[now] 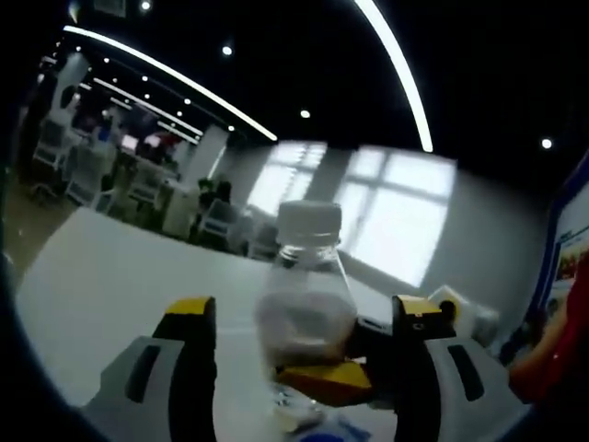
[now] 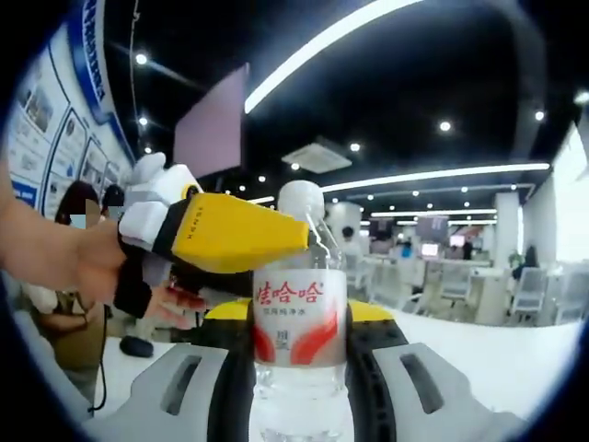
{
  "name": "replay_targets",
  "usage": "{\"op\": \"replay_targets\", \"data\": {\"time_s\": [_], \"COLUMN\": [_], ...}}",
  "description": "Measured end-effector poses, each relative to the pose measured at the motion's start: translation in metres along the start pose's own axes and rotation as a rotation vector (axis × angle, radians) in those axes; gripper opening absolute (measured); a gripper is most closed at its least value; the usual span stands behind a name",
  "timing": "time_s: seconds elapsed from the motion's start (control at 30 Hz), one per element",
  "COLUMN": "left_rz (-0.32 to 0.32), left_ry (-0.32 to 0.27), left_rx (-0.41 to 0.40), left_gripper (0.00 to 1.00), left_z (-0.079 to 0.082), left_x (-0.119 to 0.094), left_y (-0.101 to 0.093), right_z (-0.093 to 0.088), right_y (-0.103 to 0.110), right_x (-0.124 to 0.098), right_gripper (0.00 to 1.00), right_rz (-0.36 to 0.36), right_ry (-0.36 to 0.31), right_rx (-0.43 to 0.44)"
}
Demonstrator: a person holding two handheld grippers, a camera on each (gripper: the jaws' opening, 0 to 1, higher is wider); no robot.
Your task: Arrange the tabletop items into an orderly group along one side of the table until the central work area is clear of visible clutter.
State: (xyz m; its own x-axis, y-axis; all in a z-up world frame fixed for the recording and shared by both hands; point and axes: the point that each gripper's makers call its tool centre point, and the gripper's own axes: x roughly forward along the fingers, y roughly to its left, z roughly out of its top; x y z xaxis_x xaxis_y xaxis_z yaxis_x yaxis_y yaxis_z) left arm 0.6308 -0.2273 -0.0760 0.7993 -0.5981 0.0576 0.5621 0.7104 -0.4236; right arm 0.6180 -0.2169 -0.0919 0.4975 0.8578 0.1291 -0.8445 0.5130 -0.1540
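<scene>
Now, water bottle (image 2: pixel 300 331) upright above white bench (image 1: pixel 101 276), pinched by right gripper (image 2: pixel 299 368) jaws; left gripper (image 1: pixel 299 322) jaws spread around it, not touching. Bottle not yet placed at bench side; other clutter unseen, progress unclear.

Dark ceiling (image 1: pixel 276 55) with strip lights (image 1: pixel 405 74), bright windows (image 1: pixel 396 212), white table (image 1: pixel 101 285), office chairs (image 2: pixel 543 290)
</scene>
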Motion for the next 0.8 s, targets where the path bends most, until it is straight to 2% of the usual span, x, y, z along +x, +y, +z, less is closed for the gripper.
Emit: {"op": "replay_targets", "data": {"time_s": [0.43, 0.57, 0.8], "left_rz": [0.035, 0.036, 0.012], "left_ry": [0.039, 0.039, 0.056], "left_rx": [0.023, 0.024, 0.043], "left_gripper": [0.55, 0.53, 0.4], "left_z": [-0.0045, -0.0043, -0.0055], "left_x": [-0.0016, -0.0008, -0.0008], "left_y": [0.008, 0.0081, 0.0009], "right_z": [0.0041, 0.0034, 0.001], "right_y": [0.0053, 0.0056, 0.0073], "right_x": [0.0008, 0.0014, 0.002], "right_gripper": [0.35, 0.35, 0.36], "right_rz": [-0.002, -0.005, -0.009], "right_ry": [-0.008, -0.007, 0.007], "right_rx": [-0.023, -0.018, -0.035]}}
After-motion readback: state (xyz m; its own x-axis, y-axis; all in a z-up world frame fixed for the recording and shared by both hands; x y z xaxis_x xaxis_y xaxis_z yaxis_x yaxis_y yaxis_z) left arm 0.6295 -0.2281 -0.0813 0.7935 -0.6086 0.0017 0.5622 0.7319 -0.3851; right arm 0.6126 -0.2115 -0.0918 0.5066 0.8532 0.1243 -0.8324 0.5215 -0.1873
